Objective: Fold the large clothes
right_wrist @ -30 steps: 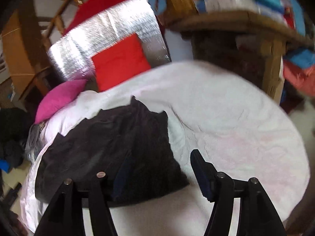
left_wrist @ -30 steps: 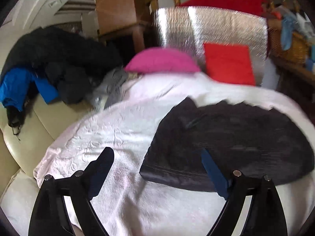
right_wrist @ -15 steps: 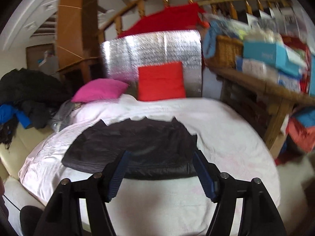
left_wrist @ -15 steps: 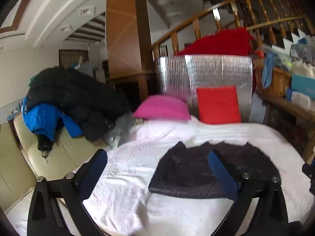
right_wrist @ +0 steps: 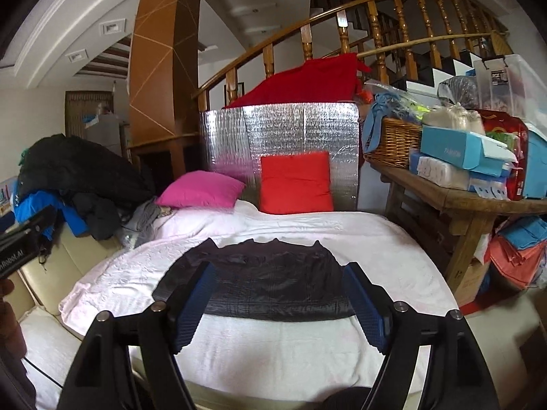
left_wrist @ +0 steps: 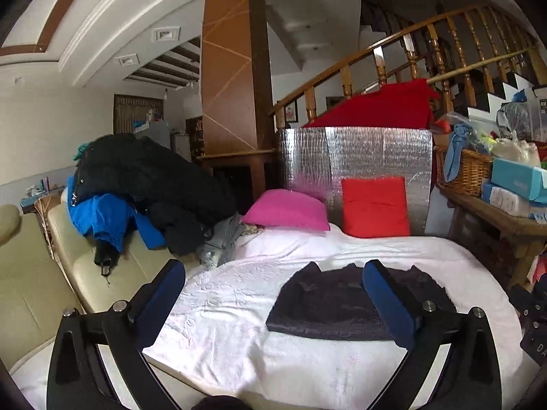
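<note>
Both grippers have pulled back and up from the folded dark garment [right_wrist: 263, 282] on the white blanket [right_wrist: 307, 348]. Left gripper [left_wrist: 273, 294] gapes wide; right gripper [right_wrist: 278, 304], just opening, holds nothing. Beyond the garment, a wicker basket [right_wrist: 393, 143] holds blue cloth.

Your left gripper [left_wrist: 273, 294] is held up in the air with its blue-padded fingers [left_wrist: 160, 294] spread as wide as they go and nothing between them. Your right gripper [right_wrist: 278, 302] is also raised, tipped slightly downward; its jaws have just been opening and grip nothing, the blue pads [right_wrist: 193, 304] standing well apart. In the right wrist view, part of your left gripper's body pokes in far out to the left of the right fingers.
</note>
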